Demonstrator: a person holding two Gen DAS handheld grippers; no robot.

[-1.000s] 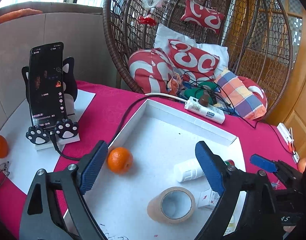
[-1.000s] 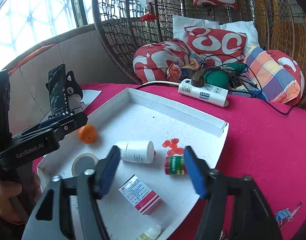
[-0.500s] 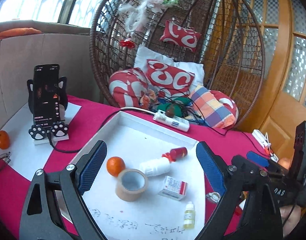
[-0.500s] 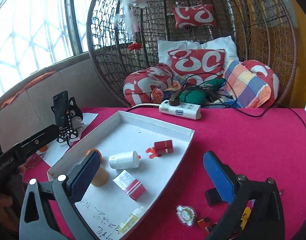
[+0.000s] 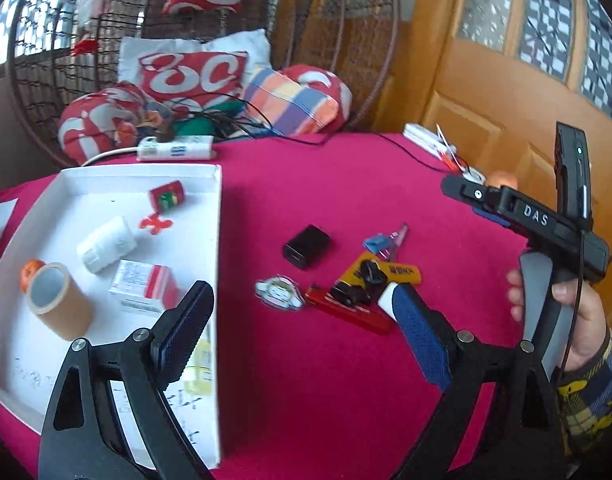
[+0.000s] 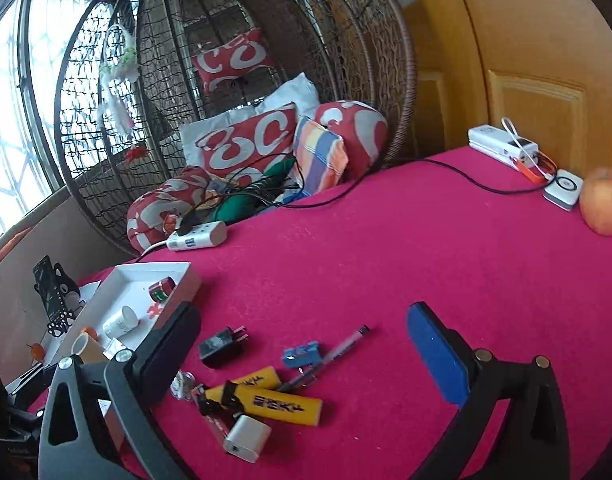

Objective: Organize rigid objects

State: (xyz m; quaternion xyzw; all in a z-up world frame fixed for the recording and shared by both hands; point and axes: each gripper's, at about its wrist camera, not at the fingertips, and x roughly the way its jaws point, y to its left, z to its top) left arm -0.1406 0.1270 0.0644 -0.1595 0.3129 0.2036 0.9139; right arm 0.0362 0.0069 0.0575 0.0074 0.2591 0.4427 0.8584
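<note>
My left gripper (image 5: 302,334) hung wide and empty over the right wall of the shallow white cardboard tray (image 5: 218,216), which held a brown tape roll (image 5: 56,300), a white pill bottle (image 5: 106,244) and a red-and-white carton (image 5: 144,286). My right gripper (image 6: 302,356), its jaws just opened wide with nothing gripped, hovered above the clutter on the pink tablecloth (image 6: 385,260) beside the tray: a black plug adapter (image 6: 220,346), yellow utility knives (image 6: 266,398) and a white charger block (image 6: 246,438).
</note>
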